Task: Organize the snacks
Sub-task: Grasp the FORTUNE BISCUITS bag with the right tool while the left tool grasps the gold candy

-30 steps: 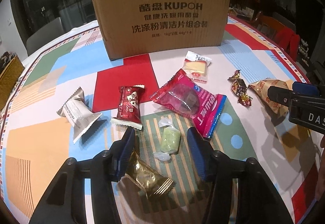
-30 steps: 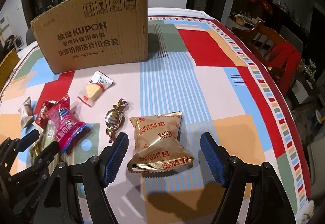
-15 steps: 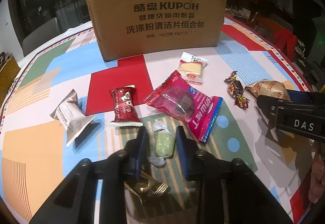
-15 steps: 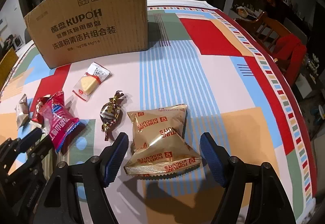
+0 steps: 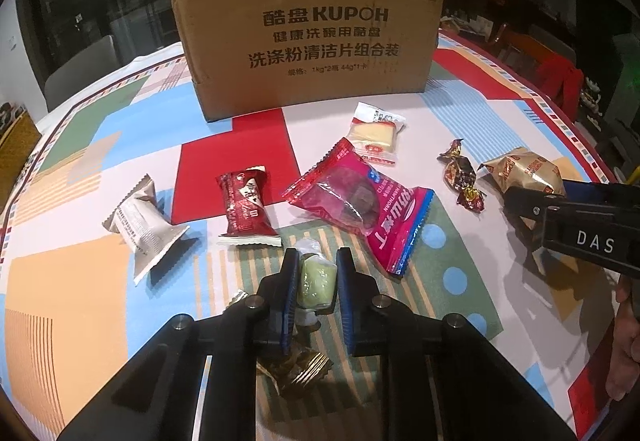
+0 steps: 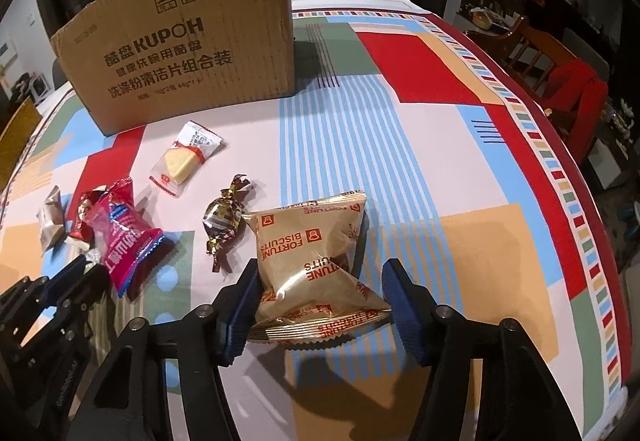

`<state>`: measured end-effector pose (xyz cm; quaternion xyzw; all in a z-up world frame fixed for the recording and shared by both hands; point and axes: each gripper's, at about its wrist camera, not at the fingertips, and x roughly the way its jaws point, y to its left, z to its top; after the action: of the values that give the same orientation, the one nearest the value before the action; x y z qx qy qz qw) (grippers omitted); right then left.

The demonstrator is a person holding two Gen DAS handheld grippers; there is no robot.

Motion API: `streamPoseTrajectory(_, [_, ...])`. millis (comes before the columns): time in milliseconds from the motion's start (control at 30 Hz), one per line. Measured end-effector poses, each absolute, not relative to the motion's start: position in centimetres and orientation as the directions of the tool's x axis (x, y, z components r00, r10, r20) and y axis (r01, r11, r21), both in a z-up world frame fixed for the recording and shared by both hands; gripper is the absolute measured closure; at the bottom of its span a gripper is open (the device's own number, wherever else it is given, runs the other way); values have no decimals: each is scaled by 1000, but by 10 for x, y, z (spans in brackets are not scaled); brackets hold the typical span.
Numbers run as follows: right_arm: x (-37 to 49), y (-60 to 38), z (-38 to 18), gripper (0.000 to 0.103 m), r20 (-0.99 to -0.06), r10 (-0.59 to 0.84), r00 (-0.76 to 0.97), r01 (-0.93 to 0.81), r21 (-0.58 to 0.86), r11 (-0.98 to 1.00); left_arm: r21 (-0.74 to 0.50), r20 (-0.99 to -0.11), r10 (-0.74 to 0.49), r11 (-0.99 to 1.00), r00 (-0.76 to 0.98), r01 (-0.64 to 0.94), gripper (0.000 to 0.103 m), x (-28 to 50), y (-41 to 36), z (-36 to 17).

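Only the left wrist view shows jaws clamped on green candy [image 5: 316, 283]; right jaws, closing, straddle fortune-biscuit packet [image 6: 316, 261].

A table [image 6: 460, 145] under a cloth of coloured blocks and stripes is carrying a cardboard box [image 5: 308, 29] at twelve o'clock. Snack packets are lying scattered at the centre: a grey one [image 5: 140, 227] at nine o'clock, a dark red one [image 5: 246, 207], a pink one [image 5: 360, 201], a cream cake [image 5: 376, 133], a twisted candy [image 5: 460, 177] and gold biscuits [image 6: 316, 245] at three o'clock.
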<state>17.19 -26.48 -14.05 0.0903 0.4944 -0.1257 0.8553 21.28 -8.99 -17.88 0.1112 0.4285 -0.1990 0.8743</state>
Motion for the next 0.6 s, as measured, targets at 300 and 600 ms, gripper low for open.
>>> streamPoseTrajectory(300, [168,-262,-127,44,-856,-128,501,294,29,955,33,-777,-249,901,578,432,84,209,-87,-166])
streamPoseTrajectory(600, [162,-260,-111,45,-835,-131,534,287,33,957,35,-753,-254,906,607,422,84,204,-83,-149])
